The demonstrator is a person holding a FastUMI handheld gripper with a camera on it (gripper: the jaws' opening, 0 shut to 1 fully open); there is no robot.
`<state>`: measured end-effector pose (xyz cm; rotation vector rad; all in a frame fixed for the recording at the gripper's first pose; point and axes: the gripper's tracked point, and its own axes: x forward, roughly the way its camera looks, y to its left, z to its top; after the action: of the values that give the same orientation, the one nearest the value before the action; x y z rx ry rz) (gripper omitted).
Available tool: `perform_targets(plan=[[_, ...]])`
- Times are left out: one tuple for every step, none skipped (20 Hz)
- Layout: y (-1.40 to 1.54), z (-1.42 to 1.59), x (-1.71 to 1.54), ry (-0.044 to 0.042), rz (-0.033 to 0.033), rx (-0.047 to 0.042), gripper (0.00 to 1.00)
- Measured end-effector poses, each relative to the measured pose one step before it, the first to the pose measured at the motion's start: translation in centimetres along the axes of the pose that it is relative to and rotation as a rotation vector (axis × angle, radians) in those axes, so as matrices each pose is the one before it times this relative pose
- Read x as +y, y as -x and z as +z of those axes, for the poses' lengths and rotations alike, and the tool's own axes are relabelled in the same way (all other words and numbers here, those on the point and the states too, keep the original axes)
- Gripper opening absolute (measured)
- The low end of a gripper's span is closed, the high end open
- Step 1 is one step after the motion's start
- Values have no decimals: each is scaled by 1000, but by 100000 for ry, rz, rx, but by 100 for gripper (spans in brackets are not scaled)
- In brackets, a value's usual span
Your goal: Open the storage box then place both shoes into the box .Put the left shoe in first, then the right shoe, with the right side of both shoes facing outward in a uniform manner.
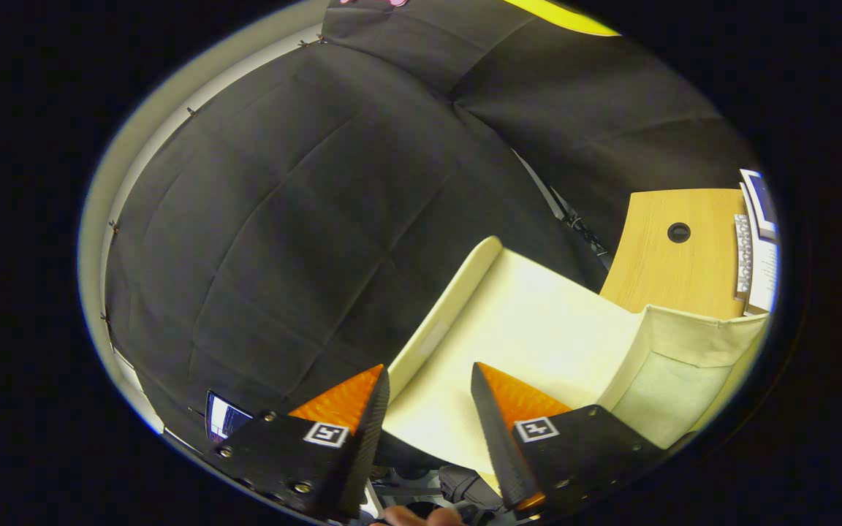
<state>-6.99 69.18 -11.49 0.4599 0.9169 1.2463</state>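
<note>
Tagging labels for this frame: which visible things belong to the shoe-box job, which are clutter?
Job:
storage box, cream fabric
its raised lid, just ahead of the fingers
gripper, open, holding nothing

Clutter:
wooden desk
keyboard on the desk

The storage box's lid (531, 321) stood raised just ahead of the parted tongs (430, 380), the table (673, 270) beyond it to the right.

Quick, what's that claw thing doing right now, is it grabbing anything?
Gripper: open, holding nothing; the storage box's raised cream lid lies between and beyond its fingers.
</note>
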Motion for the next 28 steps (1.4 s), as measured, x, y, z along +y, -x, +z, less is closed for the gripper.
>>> perform_targets(plan=[[499, 172, -228, 738, -1024, -195, 87], [205, -58, -188, 633, -896, 111, 93], [702, 181, -292, 268, -1084, 59, 94], [1030, -286, -262, 565, -1551, -127, 94], [1209, -125, -569, 964, -2068, -601, 94], [1523, -187, -757, 1157, -2597, -788, 94], [1116, -122, -762, 1244, -2331, -481, 94], [1119, -53, -534, 799, -1593, -929, 94], [1257, 258, -667, 693, -1980, -1441, 94], [1326, 145, -757, 1318, -2210, -1840, 94], [1368, 117, -799, 1877, -2230, -1867, 94], [1347, -78, -713, 1645, -2336, -1663, 94], [1363, 80, -822, 1169, -2035, -1353, 94], [1329, -39, -813, 174, -1920, -1212, 94], [1383, 27, -686, -230, -1534, -1219, 94], [1419, 29, -841, 466, -1816, -1458, 94], [1335, 135, -1068, 1048, -2825, -1804, 94], [1258, 78, -1370, 1441, -3084, -1996, 94], [1184, 149, -1262, 1728, -3151, -1729, 94], [1306, -227, -1344, 1347, -2803, -1526, 94], [1300, -406, -1322, 1132, -2659, -700, 94], [1003, -605, -966, 1038, -2234, -605, 94], [823, -368, -917, 552, -2267, -513, 94], [527, -474, -680, 238, -2353, -416, 94], [570, -347, -831, -411, -2453, -295, 94], [803, -374, -1088, -596, -2382, -758, 94], [670, -210, -987, -813, -2248, -865, 94], [613, -406, -895, -1260, -1923, -389, 94]])
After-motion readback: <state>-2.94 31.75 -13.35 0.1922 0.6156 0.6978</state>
